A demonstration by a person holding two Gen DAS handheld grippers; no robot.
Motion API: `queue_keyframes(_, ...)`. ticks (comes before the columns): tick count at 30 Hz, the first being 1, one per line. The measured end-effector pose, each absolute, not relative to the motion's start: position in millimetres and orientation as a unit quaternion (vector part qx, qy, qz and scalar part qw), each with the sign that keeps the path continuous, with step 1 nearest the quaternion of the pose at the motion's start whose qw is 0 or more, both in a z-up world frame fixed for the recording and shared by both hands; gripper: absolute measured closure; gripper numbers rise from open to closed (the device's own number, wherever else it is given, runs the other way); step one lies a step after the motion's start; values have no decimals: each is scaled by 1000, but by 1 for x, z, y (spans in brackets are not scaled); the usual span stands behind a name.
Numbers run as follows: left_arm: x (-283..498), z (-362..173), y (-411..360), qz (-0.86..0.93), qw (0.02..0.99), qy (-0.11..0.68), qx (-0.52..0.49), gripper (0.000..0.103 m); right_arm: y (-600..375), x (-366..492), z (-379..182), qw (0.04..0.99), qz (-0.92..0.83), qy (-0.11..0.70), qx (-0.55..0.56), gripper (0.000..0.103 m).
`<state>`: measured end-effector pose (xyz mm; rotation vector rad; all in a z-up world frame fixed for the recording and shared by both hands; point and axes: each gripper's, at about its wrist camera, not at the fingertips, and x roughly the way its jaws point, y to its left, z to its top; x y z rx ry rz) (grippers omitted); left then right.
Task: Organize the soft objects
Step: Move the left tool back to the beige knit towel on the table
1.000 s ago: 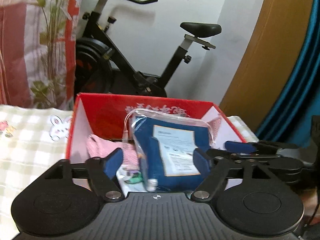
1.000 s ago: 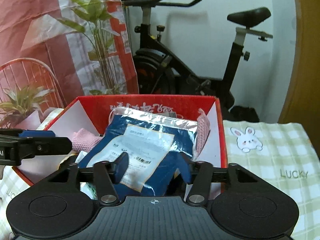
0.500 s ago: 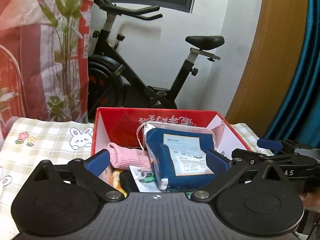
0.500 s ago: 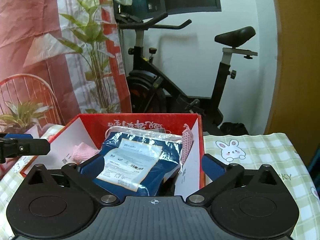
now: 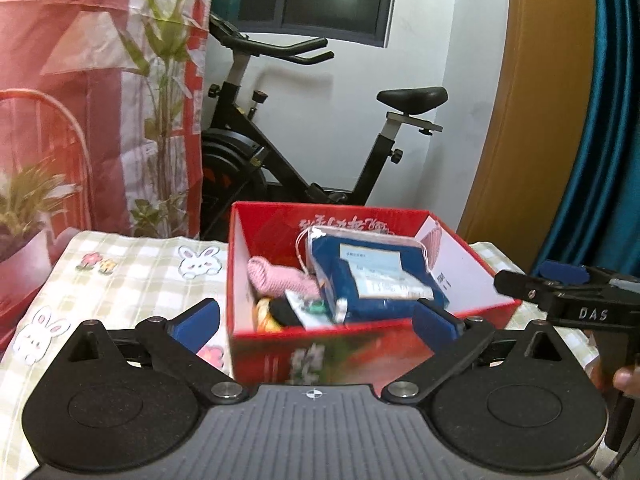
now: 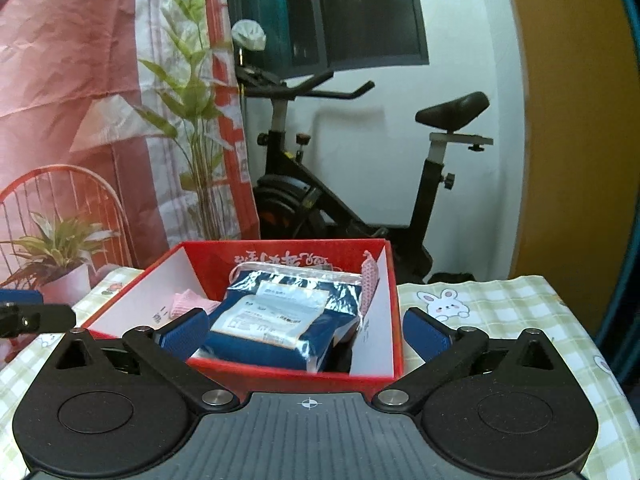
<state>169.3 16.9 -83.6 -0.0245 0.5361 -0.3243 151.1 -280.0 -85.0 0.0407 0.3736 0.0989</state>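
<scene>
A red box [image 5: 460, 236] [image 6: 394, 300] stands on the checked cloth. Inside lies a blue packet in clear plastic with a white label [image 5: 376, 276] [image 6: 280, 320], leaning on pink knitted cloth [image 5: 276, 280] [image 6: 186, 304]. More pink cloth hangs at the right wall [image 6: 370, 280]. My left gripper [image 5: 316, 322] is open, its blue pads wide apart in front of the box, nothing between them. My right gripper [image 6: 306, 336] is open too, in front of the box and holding nothing. In the left wrist view the right gripper shows at the right edge [image 5: 568, 292].
The table has a green checked cloth with rabbit prints [image 5: 120, 272] [image 6: 500, 308]. An exercise bike [image 5: 304, 152] [image 6: 360, 184] stands behind the table. A red curtain and a potted plant [image 6: 56, 256] are at the left. A person's fingers [image 5: 624, 380] show at the right edge.
Both grippers let go of the blue packet, opened wide and drew back from the box. The packet now rests inside the box.
</scene>
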Motion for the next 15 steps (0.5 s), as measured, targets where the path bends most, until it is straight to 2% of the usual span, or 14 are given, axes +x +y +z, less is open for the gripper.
queue_keyframes(8, 122, -99, 22, -142, 957, 251, -6, 0, -280, 101, -107, 984, 51, 165, 46, 0)
queue_keyframes(15, 109, -128, 22, -136, 953, 272, -8, 0, -273, 74, -148, 983, 44, 178, 6, 0)
